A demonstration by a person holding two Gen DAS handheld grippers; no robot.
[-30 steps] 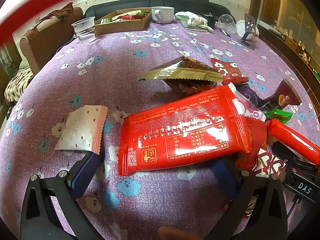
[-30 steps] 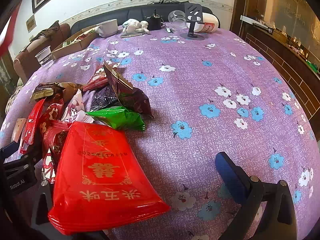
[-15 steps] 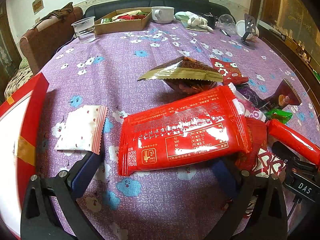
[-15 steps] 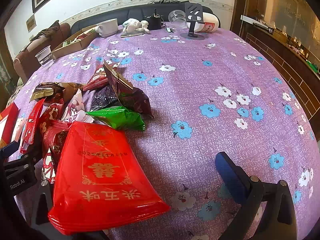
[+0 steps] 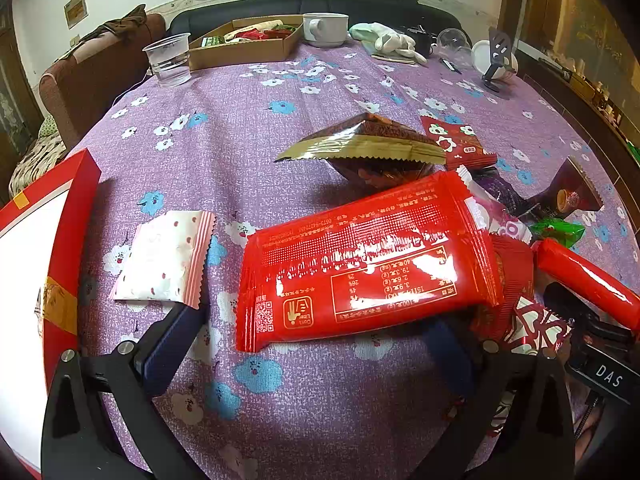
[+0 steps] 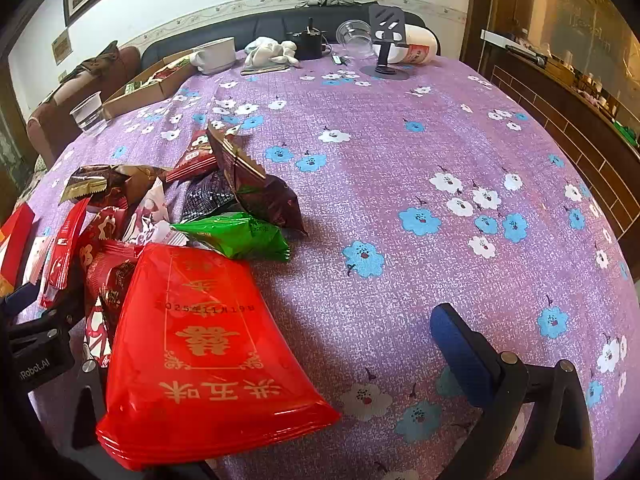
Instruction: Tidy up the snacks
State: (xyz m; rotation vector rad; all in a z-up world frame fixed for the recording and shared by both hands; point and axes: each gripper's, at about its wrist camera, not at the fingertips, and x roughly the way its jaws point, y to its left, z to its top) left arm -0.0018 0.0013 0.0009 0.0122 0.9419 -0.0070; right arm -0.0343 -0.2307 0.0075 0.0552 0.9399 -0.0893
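Left hand-held gripper [image 5: 316, 344] wide open, red packet [image 5: 368, 264] overlying right finger

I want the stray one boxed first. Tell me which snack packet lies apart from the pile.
The white packet with red dots, lying alone on the cloth near the left gripper's left finger; the others overlap in one heap.

Purple flowered tablecloth [image 5: 320, 400]; glossy red packet [image 5: 360, 264]; green packet [image 6: 240, 236]; pink-dotted white sachet [image 5: 164, 260].
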